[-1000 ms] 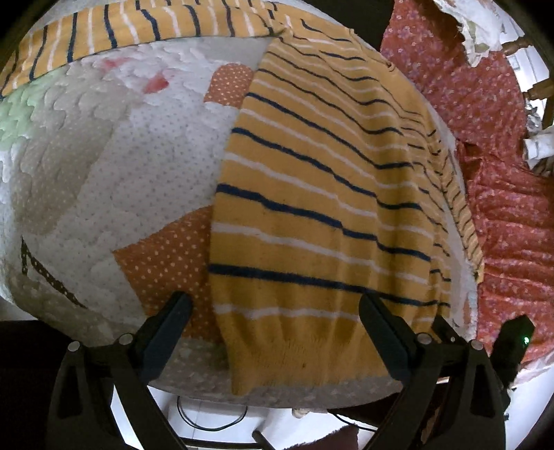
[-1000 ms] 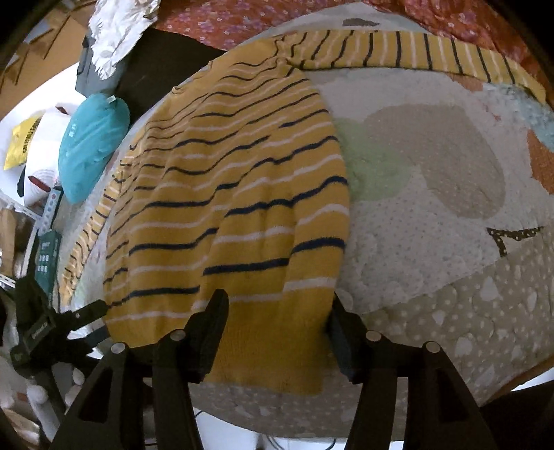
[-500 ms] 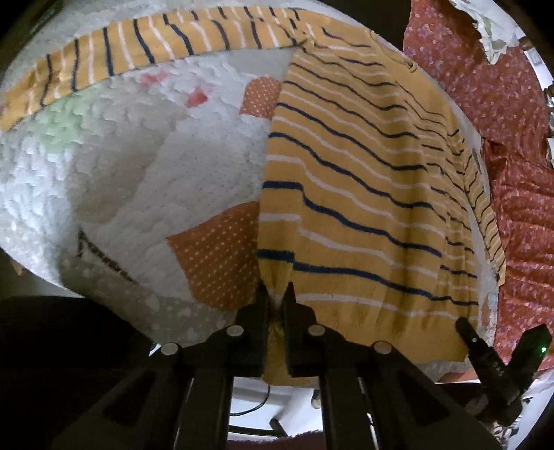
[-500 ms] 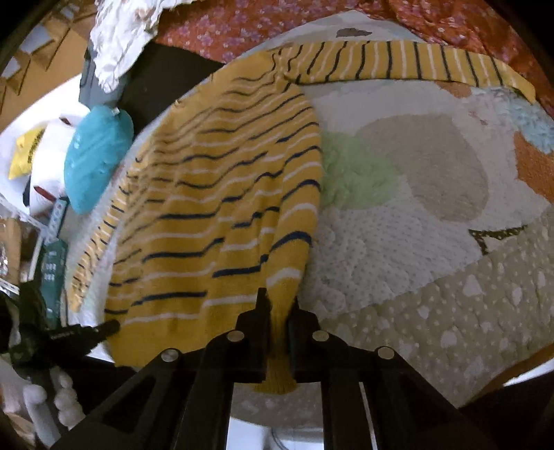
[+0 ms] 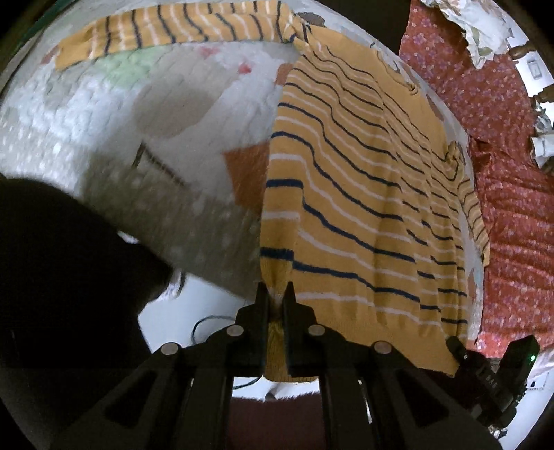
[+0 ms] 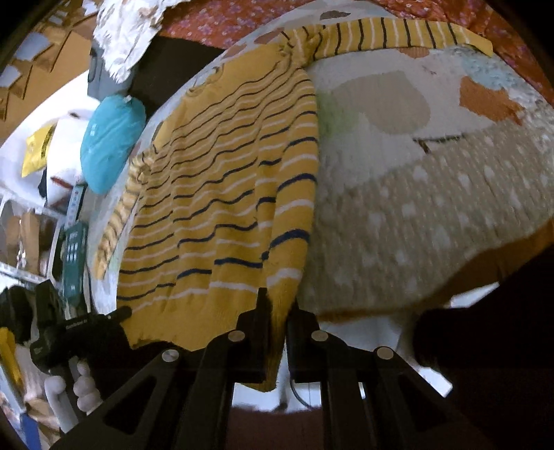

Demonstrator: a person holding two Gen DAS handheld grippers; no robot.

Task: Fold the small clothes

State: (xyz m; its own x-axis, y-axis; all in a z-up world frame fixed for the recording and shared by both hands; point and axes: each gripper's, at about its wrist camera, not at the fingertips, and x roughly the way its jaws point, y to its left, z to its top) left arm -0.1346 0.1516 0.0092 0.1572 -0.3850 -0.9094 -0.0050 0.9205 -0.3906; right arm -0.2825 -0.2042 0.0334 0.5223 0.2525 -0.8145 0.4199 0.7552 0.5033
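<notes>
Right now my left tool [image 5: 275, 297] is clamped tight on the ribbed bottom hem of the mustard-yellow knitted sweater with navy and white stripes [image 5: 363, 194], gripping it at the hem's left corner as my left camera sees it. My right tool [image 6: 277, 304] is pinched shut as well, on the hem's other corner, which sits at the right edge of the sweater [image 6: 225, 194] in my right camera. In both views the knit bunches up between the closed fingers and a short flap of hem hangs below them.

The sweater lies spread on the quilted pastel patchwork play mat with orange, green and beige shapes [image 5: 145, 114], body stretching away from me, one striped sleeve [image 5: 180, 31] laid out sideways across the mat's far end. Its near hem is raised off the mat at both gripped corners.

Beyond the mat I see a red floral bedspread [image 5: 512, 207]. In the right camera a teal pouch [image 6: 110, 142] lies off the mat's left side, and my left tool's body [image 6: 69, 332] shows low left, in a white-gloved hand [image 6: 79, 384].
</notes>
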